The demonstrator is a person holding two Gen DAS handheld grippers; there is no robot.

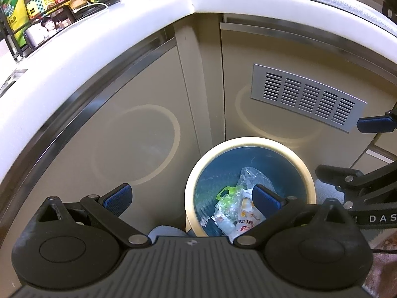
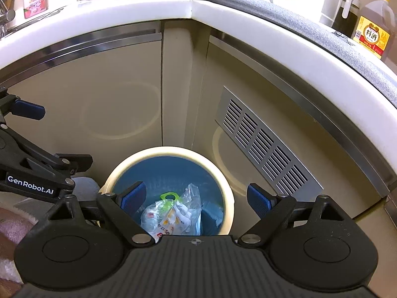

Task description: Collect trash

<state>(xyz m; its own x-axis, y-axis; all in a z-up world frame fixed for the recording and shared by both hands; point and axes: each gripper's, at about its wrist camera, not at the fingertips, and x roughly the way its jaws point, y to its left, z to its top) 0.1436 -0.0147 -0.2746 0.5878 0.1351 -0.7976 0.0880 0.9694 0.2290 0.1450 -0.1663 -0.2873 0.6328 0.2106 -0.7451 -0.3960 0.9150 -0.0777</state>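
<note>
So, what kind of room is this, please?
Most likely a home kitchen corner: a white countertop with a cooking wine bottle, beige cabinet doors below, and a lined trash bin on the floor.

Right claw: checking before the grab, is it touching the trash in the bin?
Apart. Right wrist view: the right claw hangs open above the bin, trash lying deep inside.

Bin (image 1: 250,142) cream rim w/ blue liner; trash (image 2: 173,213) clear plastic, white-yellow wrapper, lime-green bit; cabinet doors (image 1: 139,114) beige (faint ring marks); vent (image 1: 307,94) silver, slotted; countertop (image 2: 139,10) white; gripper pads (image 2: 132,195) blue
</note>
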